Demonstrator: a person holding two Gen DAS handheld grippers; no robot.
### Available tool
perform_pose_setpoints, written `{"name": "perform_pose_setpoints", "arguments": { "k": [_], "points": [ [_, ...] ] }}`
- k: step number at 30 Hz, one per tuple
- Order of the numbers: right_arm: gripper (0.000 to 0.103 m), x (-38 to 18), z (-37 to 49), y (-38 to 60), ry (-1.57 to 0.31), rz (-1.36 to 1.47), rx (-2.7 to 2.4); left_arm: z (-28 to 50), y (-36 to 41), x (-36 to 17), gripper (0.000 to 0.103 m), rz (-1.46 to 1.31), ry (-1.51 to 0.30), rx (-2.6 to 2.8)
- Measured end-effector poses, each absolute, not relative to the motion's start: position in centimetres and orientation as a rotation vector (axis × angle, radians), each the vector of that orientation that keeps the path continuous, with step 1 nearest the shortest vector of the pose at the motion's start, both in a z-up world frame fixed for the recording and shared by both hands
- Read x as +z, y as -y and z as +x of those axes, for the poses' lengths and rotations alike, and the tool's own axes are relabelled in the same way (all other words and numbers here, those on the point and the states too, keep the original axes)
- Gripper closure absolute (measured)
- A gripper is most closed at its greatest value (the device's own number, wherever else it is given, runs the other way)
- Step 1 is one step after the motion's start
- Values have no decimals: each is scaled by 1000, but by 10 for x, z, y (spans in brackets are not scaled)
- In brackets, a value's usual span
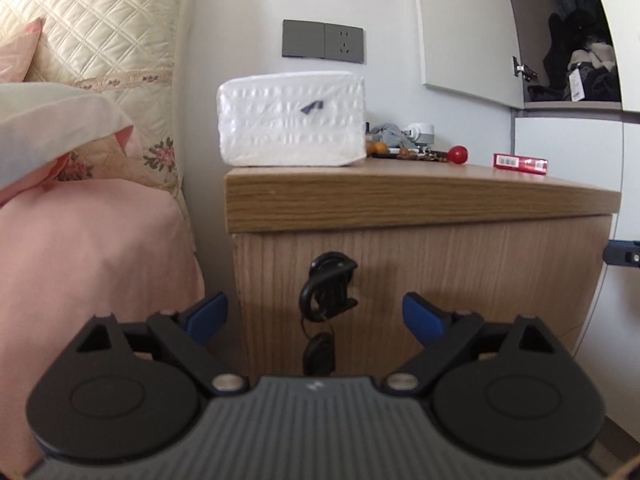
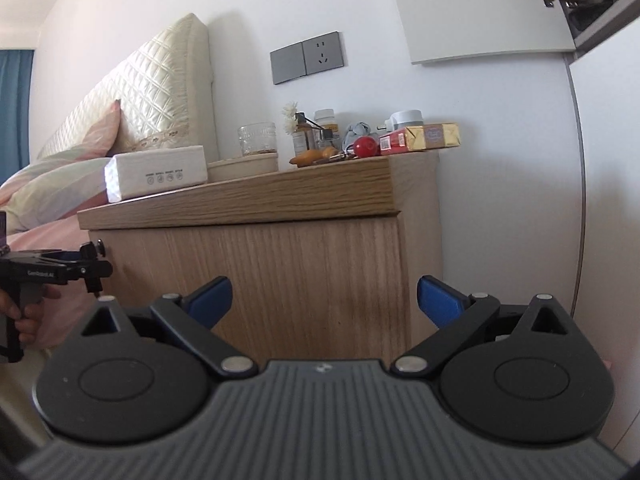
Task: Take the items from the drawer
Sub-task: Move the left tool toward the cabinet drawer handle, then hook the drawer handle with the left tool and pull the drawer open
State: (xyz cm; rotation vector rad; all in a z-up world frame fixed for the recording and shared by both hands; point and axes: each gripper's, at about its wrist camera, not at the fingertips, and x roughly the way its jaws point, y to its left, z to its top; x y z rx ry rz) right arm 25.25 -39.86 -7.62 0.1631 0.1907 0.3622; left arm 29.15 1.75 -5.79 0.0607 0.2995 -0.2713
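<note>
the left gripper (image 1: 316, 316), a black hand-held tool with blue-padded fingers (image 1: 208, 316), is spread wide and holds nothing. straight ahead of it, between the two fingers in the left wrist view, is the closed front of the light wooden drawer (image 1: 440, 280) of a bedside cabinet, with a black key and ring (image 1: 328, 284) hanging from its lock; the fingers are near the front but not touching it. on the cabinet's wooden top (image 1: 400, 196) rests a white wrapped tissue pack (image 1: 292, 120), and farther right lie a small red ball (image 1: 458, 155) and a flat red cigarette box (image 1: 520, 164). a pink-sheeted bed (image 1: 92, 240) stands just beside the cabinet on the left.

in the right wrist view the right gripper (image 2: 324, 300), of the same black and blue make, is also wide apart and empty, facing the cabinet's plain wooden side panel (image 2: 300, 280), near it without contact. the drawer front is at the far left of this view, seen edge-on, where the left gripper (image 2: 92, 268) points at it, held by a person's hand (image 2: 24, 316). on the top sit the white tissue pack (image 2: 156, 174), a clear glass jar (image 2: 258, 138), the red ball (image 2: 366, 146) and the red and gold cigarette boxes (image 2: 420, 138).
</note>
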Motion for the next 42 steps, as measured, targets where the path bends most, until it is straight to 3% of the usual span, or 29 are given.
{"name": "perform_pose_setpoints", "arguments": {
  "k": [3,8,42],
  "points": [
    [5,-75,257,397,-184,160,353,295,-18,-59,16,58,-305,-273],
    [21,-74,262,397,-175,166,346,294,-20,-56,16,41,-276,-285],
    [20,-61,218,410,-260,99,507,233,-22,-54,20,116,-247,-287]
  ]
}}
